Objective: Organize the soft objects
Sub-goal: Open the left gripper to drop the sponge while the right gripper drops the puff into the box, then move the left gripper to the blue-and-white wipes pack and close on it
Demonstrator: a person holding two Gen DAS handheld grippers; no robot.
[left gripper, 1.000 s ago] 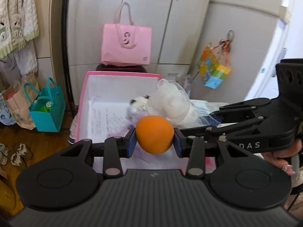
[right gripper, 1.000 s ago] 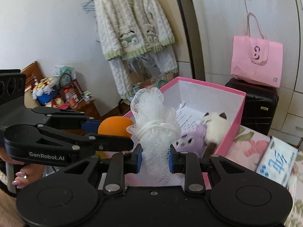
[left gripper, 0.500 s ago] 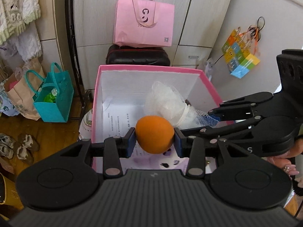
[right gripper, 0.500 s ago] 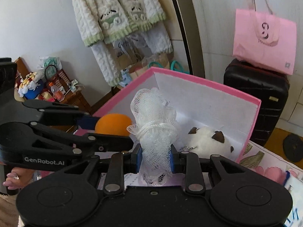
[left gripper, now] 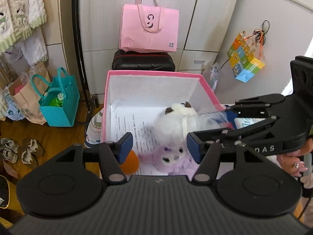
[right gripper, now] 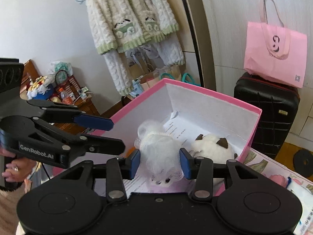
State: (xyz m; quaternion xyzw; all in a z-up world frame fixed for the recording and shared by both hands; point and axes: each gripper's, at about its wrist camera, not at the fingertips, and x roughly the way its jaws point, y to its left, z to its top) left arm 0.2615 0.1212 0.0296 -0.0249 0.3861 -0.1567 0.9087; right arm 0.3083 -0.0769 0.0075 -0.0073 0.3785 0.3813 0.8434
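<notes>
Both claws stand spread above the pink box (left gripper: 156, 74): my left gripper (left gripper: 159, 146) holds nothing, its blue pads well apart, and my right gripper (right gripper: 160, 163) is likewise parted, with the white mesh pouf (right gripper: 159, 152) sitting between its pads; I cannot tell whether they touch it, and the pouf is blurred. Inside the box I note the orange ball (left gripper: 130, 161) low at the near left corner, partly hidden behind my left finger, a white plush with dark ears (right gripper: 213, 145) toward the far right, and a lilac plush (left gripper: 176, 159) at the near wall, all lying on a printed sheet. I judge the sorting well advanced: three soft items are in the box and the pouf is in or just over it. What remains outside I cannot fully see; a blue-and-white packet (right gripper: 297, 193) lies on the floral cloth just beside the box at right. Around stand a black suitcase (left gripper: 143, 63) with a pink tote (left gripper: 149, 31) on it, and a teal bag (left gripper: 58, 102) on the floor. My two grippers are near one another over the opening, so I judge collision between them the main hazard on withdrawal.
</notes>
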